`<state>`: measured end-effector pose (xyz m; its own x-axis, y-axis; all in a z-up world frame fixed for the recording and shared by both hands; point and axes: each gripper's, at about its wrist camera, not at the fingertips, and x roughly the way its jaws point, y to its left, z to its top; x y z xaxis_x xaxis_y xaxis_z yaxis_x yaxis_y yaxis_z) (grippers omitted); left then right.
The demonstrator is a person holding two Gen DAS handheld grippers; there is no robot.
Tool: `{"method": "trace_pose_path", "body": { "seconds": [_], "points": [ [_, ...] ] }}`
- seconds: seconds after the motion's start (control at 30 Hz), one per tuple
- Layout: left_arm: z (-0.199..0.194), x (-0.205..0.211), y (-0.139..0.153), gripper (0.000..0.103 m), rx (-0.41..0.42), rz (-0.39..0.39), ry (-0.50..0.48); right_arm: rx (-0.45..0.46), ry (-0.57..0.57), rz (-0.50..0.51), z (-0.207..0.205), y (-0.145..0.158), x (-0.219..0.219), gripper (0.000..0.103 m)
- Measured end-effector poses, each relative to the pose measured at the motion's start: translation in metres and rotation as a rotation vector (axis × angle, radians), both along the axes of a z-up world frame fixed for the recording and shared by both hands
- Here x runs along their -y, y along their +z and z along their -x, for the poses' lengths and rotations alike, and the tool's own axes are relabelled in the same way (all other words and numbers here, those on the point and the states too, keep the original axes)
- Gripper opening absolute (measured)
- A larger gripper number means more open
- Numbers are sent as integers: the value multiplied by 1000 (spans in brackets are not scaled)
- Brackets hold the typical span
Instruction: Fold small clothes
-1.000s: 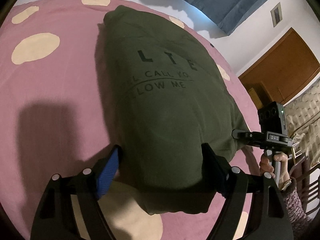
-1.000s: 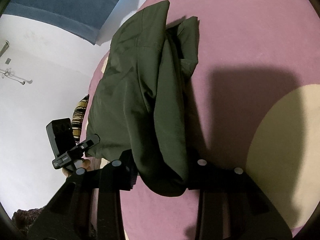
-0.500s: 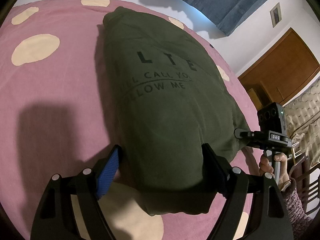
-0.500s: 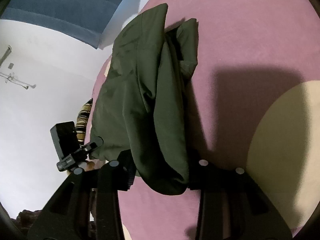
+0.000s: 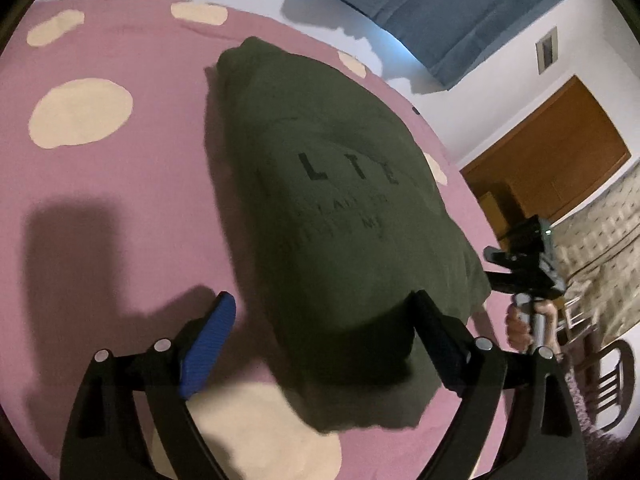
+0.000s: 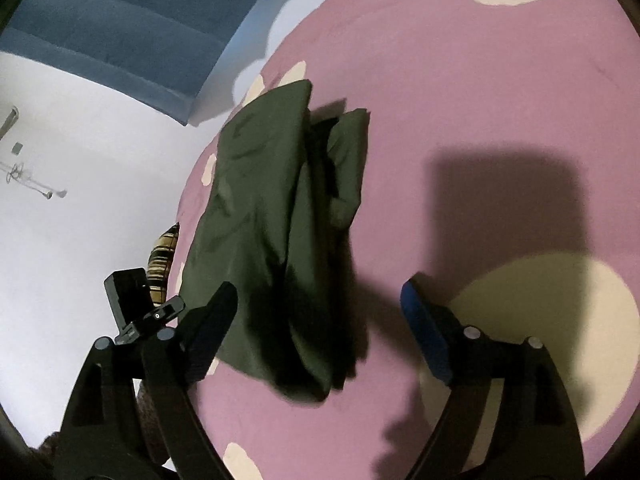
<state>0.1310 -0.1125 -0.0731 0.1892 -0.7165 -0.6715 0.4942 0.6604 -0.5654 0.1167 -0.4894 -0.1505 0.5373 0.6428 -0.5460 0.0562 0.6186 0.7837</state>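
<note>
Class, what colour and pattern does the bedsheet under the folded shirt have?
Pink bedsheet with cream cloud-like patches, clearest in the right wrist view.

You are working in a home bedroom: the surface under you is a bed with a pink sheet (image 5: pixel 132 184) patterned with cream spots, backed by a padded blue headboard (image 5: pixel 440 12) against a white wall (image 6: pixel 80 220). To one side you have a wooden wardrobe (image 5: pixel 560 164), a wooden chair (image 5: pixel 612 384) and a patterned curtain (image 5: pixel 600 252), all ordinary household furnishings
</note>
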Motion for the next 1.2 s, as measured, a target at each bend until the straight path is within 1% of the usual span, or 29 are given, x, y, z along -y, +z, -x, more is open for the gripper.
{"method": "trace_pose_path", "body": {
  "seconds": [0.03, 0.1, 0.17, 0.2, 0.27, 0.3, 0.37, 0.43, 0.47, 0.5, 0.53, 0.57, 0.6, 0.67, 0.73, 0.87, 0.97, 1.0, 1.07, 1.17, 1.2],
  "points": [
    [-3, 0, 2, 89, 2, 8, 1, -12, 9, -9, -9, -4, -1, 84],
    [-11, 1, 5, 88, -2, 58, 17, -15, 29, -20, -23, -6, -6, 85],
    [-22, 1, 5, 88, -38, 115, 18, -8, 61, -23, -41, -6, -14, 90],
    [-26, 2, 3, 88, -48, 114, 24, -11, 75, -14, -51, -5, -18, 90],
    [-37, 6, -3, 88, -53, 78, 42, -10, 108, 2, -68, -5, -29, 92],
    [-42, 7, -7, 88, -64, 74, 41, -10, 117, 10, -75, -5, -33, 92],
    [-53, 7, -20, 89, -125, 96, 27, -10, 136, 21, -84, -6, -42, 95],
    [-62, 10, -25, 89, -154, 108, 26, -6, 161, 16, -89, -7, -46, 95],
    [-63, 12, -25, 88, -143, 105, 29, -6, 170, 25, -91, -8, -49, 91],
    [-61, 18, -22, 87, -109, 85, 28, -5, 179, 46, -92, -7, -52, 83],
    [-57, 23, -20, 84, -79, 67, 22, -1, 191, 71, -92, -6, -55, 62],
    [-54, 31, -17, 75, -57, 62, 0, -12, 211, 39, -94, -10, -58, 50],
    [-56, 34, -15, 74, -53, 48, 4, -20, 205, 16, -92, -13, -53, 47],
    [-55, 35, -12, 72, -44, 32, 1, -10, 193, 7, -90, -16, -53, 40],
    [-51, 35, -7, 71, -21, 20, -2, 15, 182, -6, -90, -15, -55, 36],
    [-52, 45, 1, 68, 14, -6, -1, 49, 166, 17, -86, -10, -58, 28],
    [-47, 45, 8, 64, 40, -15, -15, 78, 156, 29, -77, -4, -63, 25],
    [-46, 44, 8, 63, 46, -21, -18, 84, 152, 32, -83, -8, -63, 25],
    [-45, 45, 11, 62, 57, -34, -22, 97, 140, 36, -83, -8, -66, 23],
    [-44, 41, 17, 60, 68, -43, -15, 113, 137, 33, -82, -4, -69, 22],
    [-41, 31, 19, 60, 72, -45, -10, 114, 140, 30, -83, -4, -72, 22]
  ]
}}
